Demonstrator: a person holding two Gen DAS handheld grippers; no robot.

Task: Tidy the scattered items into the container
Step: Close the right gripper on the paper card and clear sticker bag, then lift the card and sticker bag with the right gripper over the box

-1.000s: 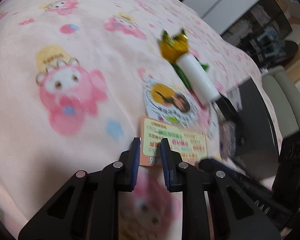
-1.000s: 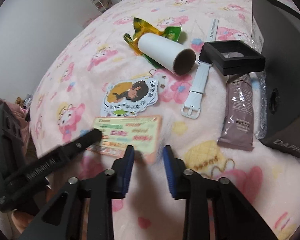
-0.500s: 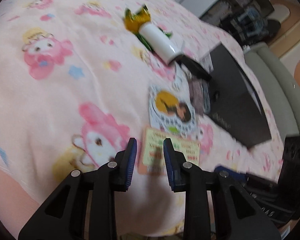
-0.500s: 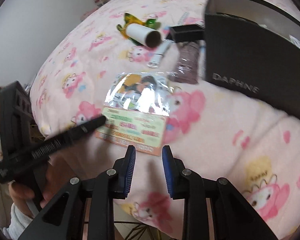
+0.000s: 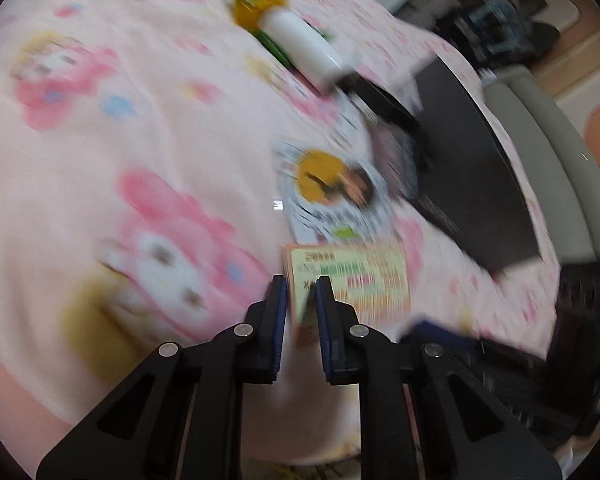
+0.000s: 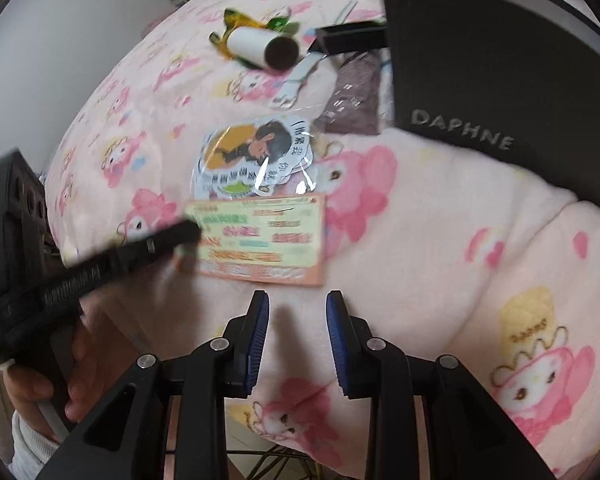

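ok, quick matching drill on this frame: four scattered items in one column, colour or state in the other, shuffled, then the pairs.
Things:
1. roll
2. card
3. box
4. sachet

Descriptions:
A. black, printed DAPHNE
B. white, lying on its side, dark open end
C. brownish, flat beside the box
D. orange-edged, left gripper tips at its end

Pairs: 1-B, 2-D, 3-A, 4-C
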